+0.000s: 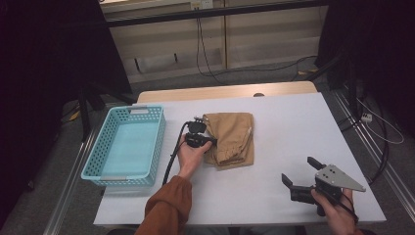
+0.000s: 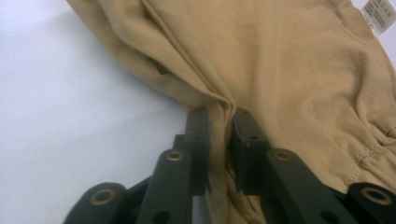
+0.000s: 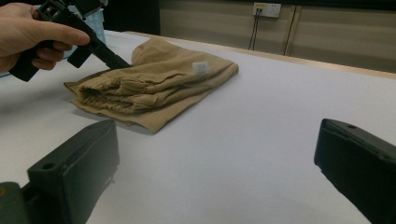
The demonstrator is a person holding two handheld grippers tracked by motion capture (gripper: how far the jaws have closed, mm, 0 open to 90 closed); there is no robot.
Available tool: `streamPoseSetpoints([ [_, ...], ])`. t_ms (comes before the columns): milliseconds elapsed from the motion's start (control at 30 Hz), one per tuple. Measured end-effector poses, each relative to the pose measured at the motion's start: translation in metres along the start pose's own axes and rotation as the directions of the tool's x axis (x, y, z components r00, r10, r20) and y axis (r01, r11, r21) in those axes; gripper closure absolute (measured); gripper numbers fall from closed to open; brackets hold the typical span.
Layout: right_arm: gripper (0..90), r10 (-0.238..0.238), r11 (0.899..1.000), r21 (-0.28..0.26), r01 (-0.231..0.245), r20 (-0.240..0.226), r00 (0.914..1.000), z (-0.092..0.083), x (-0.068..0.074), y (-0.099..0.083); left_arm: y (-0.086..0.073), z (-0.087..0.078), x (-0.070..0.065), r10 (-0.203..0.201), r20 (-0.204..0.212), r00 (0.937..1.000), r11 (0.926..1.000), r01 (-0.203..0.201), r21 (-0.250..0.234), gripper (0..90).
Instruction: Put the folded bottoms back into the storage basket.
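Tan folded trousers (image 2: 289, 70), beside the blue basket (image 1: 128, 142), sit pinched in the left gripper (image 2: 219, 116), which should hold firm while lifting.

Soft tan cloth garment (image 1: 230, 138) on a smooth matt white table (image 1: 293, 127).

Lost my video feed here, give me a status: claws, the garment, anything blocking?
Left claw pinched shut on a fold of the tan folded garment. Right claw open, empty, hovering apart. Blue basket left of garment, path unobstructed.
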State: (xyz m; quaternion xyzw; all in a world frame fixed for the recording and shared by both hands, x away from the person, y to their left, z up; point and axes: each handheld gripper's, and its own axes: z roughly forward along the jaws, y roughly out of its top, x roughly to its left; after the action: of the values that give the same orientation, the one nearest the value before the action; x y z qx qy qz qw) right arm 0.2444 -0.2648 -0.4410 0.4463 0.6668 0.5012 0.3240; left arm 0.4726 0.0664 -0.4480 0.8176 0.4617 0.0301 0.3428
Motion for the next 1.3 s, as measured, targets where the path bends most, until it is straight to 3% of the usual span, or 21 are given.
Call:
streamPoseSetpoints([
  [200,0.0,0.001,1.0,-0.002,-0.001,0.001,1.0,-0.001,0.0,0.0,-0.001,-0.001,0.003,-0.038,0.017,0.9991,0.9991,0.038,-0.016,84.5],
  [333,0.0,0.003,1.0,-0.003,-0.003,0.002,1.0,-0.001,0.0,0.0,-0.002,-0.003,0.004,-0.043,0.027,0.9987,0.9983,0.044,-0.038,85.2],
  [533,0.0,0.003,1.0,-0.003,-0.003,0.0,1.0,-0.001,0.0,0.0,-0.003,-0.008,0.01,-0.107,0.083,0.9907,0.9903,0.114,-0.079,85.5],
  [667,0.0,0.003,1.0,-0.005,-0.003,0.003,1.0,-0.001,0.0,0.0,-0.003,-0.012,0.007,-0.091,0.082,0.9925,0.9903,0.099,-0.097,85.6],
  [733,0.1,0.002,1.0,-0.003,-0.002,0.002,1.0,-0.001,0.0,0.0,-0.002,-0.015,0.007,-0.103,0.097,0.9899,0.9868,0.114,-0.115,85.6],
  [1000,0.1,0.003,1.0,-0.003,-0.003,0.004,1.0,-0.002,0.0,0.0,0.001,-0.024,0.005,-0.091,0.12,0.9886,0.9816,0.109,-0.157,85.7],
  [1100,0.0,0.005,1.0,-0.006,-0.005,0.005,1.0,-0.002,-0.001,0.0,0.002,-0.028,0.006,-0.103,0.157,0.9822,0.9767,0.13,-0.171,85.7],
  [1300,0.2,0.006,1.0,-0.002,-0.006,0.004,1.0,-0.001,0.0,0.0,0.007,-0.036,0.003,-0.079,0.166,0.983,0.976,0.11,-0.188,85.8],
])
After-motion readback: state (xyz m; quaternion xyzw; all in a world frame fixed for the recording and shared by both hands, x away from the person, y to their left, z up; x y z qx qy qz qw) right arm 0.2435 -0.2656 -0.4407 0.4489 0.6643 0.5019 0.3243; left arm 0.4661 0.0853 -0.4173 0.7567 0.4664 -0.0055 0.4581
